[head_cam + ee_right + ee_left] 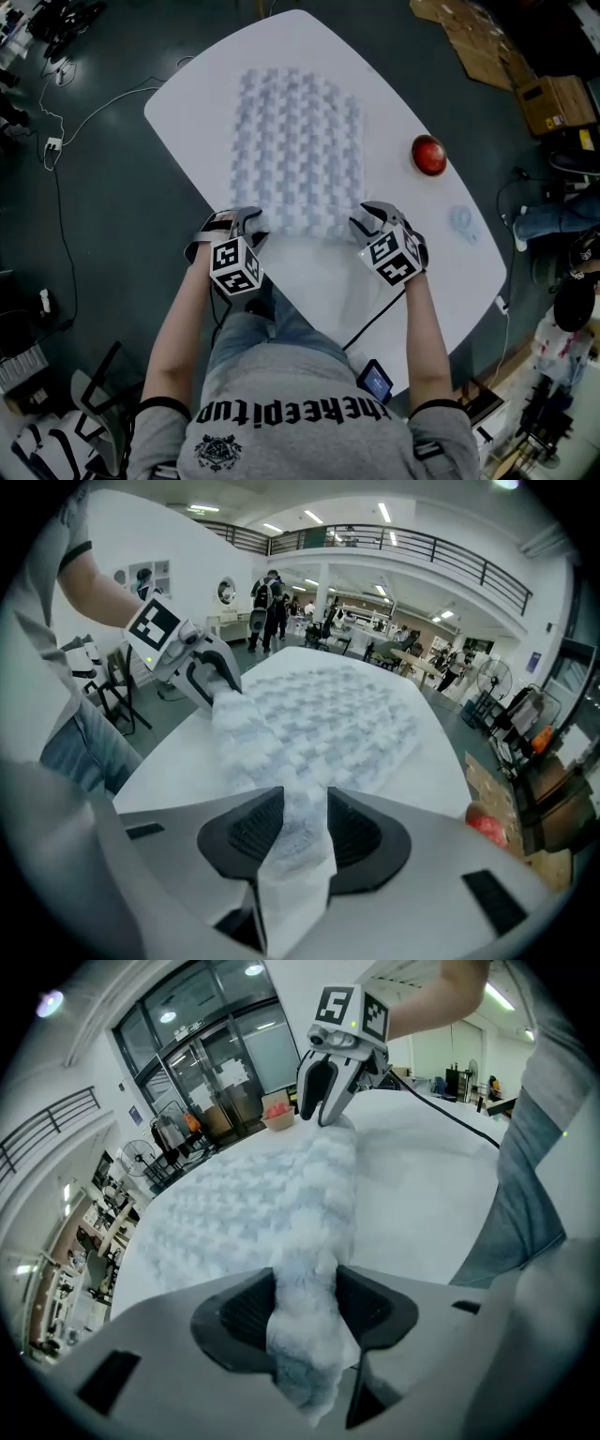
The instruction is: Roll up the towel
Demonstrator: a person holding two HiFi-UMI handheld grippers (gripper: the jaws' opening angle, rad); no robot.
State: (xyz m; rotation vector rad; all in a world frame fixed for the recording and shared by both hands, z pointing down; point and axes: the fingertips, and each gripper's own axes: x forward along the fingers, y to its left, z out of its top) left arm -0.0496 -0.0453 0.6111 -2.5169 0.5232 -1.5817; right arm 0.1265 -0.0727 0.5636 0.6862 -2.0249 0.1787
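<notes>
In the head view, the towel [298, 155] is seen spread flat on the white table [450, 281], its near edge raised into a thick fold. The left gripper [248, 222] is set at the towel's 7 o'clock corner and the right gripper [367, 221] at its 5 o'clock corner. A red round object [429, 155] lies at 3 o'clock of the towel, apart from it.

In the left gripper view, the rolled edge of the towel [281, 1194] is pinched between the two dark pads [234, 1309] (the cloth fills the whole gap and touches both). The right gripper [328, 1101] is seen at 12 o'clock, on the far end of the same fold.

In the right gripper view, the towel's edge [300, 827] is likewise gripped between narrowly parted pads [354, 832], and the left gripper [211, 682] is seen at 10 o'clock on the fold.
</notes>
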